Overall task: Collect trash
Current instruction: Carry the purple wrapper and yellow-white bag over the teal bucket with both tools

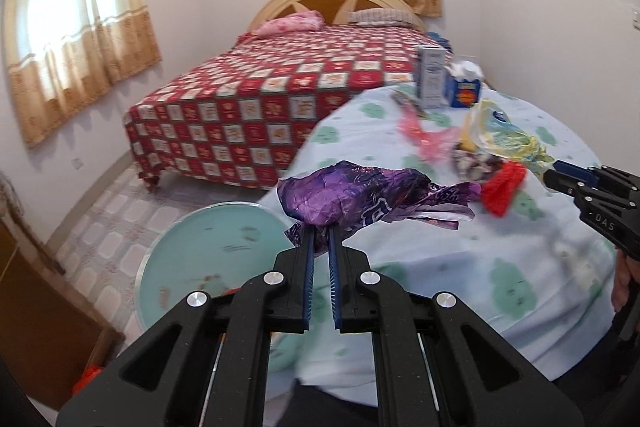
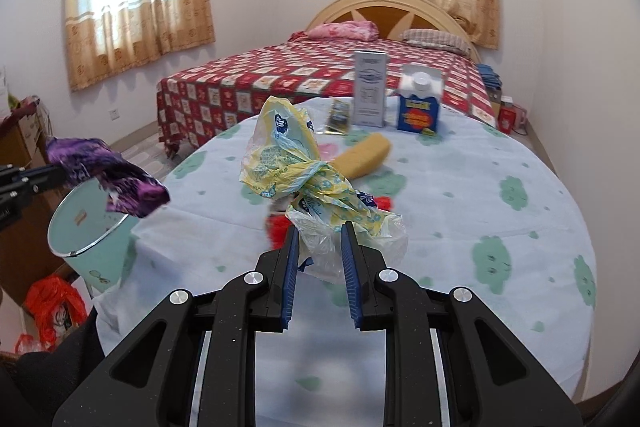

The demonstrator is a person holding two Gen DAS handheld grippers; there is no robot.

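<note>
left hand-held gripper [image 1: 320, 233] pinches purple wrapper [image 1: 360, 193], right hand-held gripper [image 2: 320, 231] pinches yellow bag [image 2: 288, 163], hiding red scrap [image 2: 278, 227].

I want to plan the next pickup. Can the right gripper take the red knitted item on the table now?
Probably not yet. The right gripper is already shut on the yellow plastic bag, which hangs right over the red knitted item, so its jaws are occupied.

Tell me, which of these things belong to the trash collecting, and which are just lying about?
Job: purple wrapper in left gripper; yellow plastic bag in right gripper; teal bin.
Lying about: bed, grey carton, blue carton.
</note>
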